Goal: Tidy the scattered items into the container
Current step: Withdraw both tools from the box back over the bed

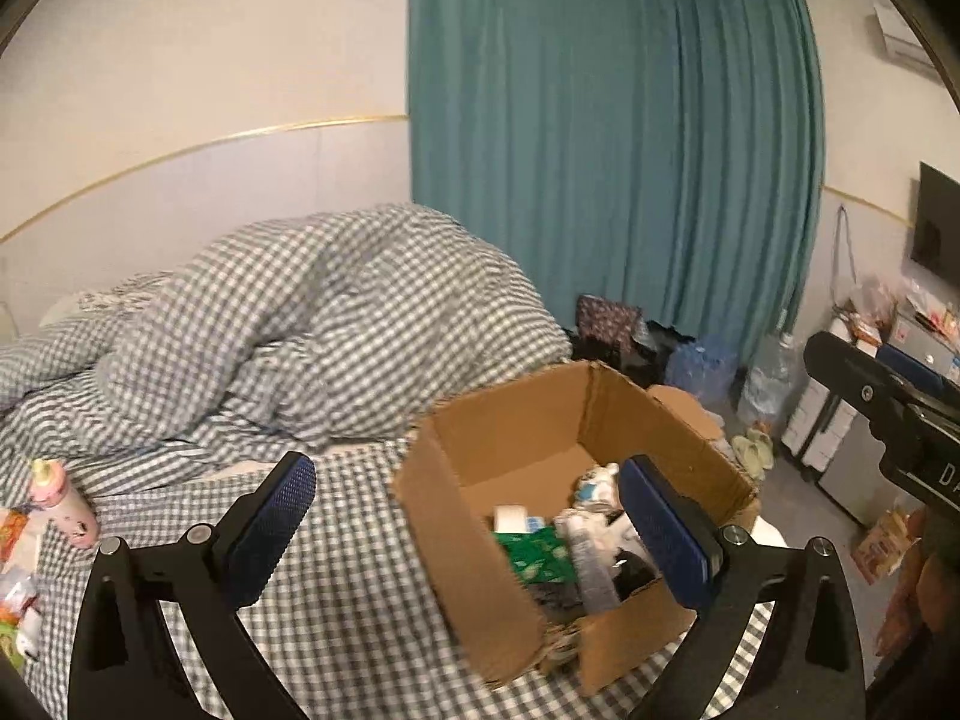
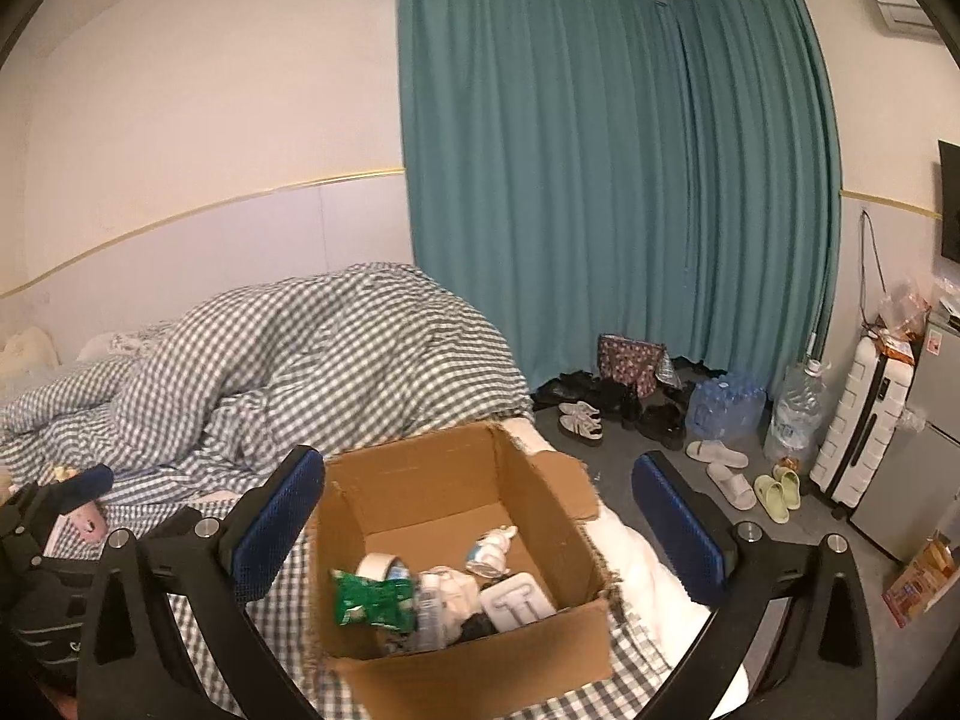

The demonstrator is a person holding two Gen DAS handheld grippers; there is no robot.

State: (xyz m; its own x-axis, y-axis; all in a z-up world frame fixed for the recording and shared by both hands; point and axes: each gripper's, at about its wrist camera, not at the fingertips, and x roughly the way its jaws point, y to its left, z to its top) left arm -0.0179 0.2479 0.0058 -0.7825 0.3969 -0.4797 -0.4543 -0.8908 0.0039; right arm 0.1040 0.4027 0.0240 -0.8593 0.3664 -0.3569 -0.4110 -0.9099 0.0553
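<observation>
An open corrugated cardboard box (image 2: 456,540) with ragged, torn flaps sits on the gingham-checked bed (image 1: 336,570), near its foot-end corner, as I hold both grippers over it. My left gripper (image 1: 474,534) is spread wide and empty, its blue, dimple-textured pads (image 1: 270,534) framing the box from either side without touching it. My right gripper (image 2: 480,528) is likewise wide apart and holds nothing, its black metal links and silver pivots low in the right wrist view.

Inside the box lies a jumble: a crinkled green foil packet (image 2: 372,597), a roll of tape (image 2: 378,567), a white moulded plastic tray (image 2: 519,603) with a T-shaped recess, a small white-and-blue bottle (image 2: 489,549) on its side, and dark soft material I cannot identify.

Still out on the bedcover, seen from the left wrist, a pink bottle (image 1: 63,510) with a pale cap lies tilted near the left edge, beside blurred bright wrappers (image 1: 15,588). A rumpled checked duvet (image 1: 288,330) is heaped behind.

Teal pleated curtains (image 2: 600,180) hang beyond. On the grey floor are pale slippers (image 2: 726,474), dark shoes (image 2: 600,396), a shrink-wrapped pack of water bottles (image 2: 726,405), a large clear water jug (image 2: 795,414) and a ribbed white hard-shell suitcase (image 2: 864,420).
</observation>
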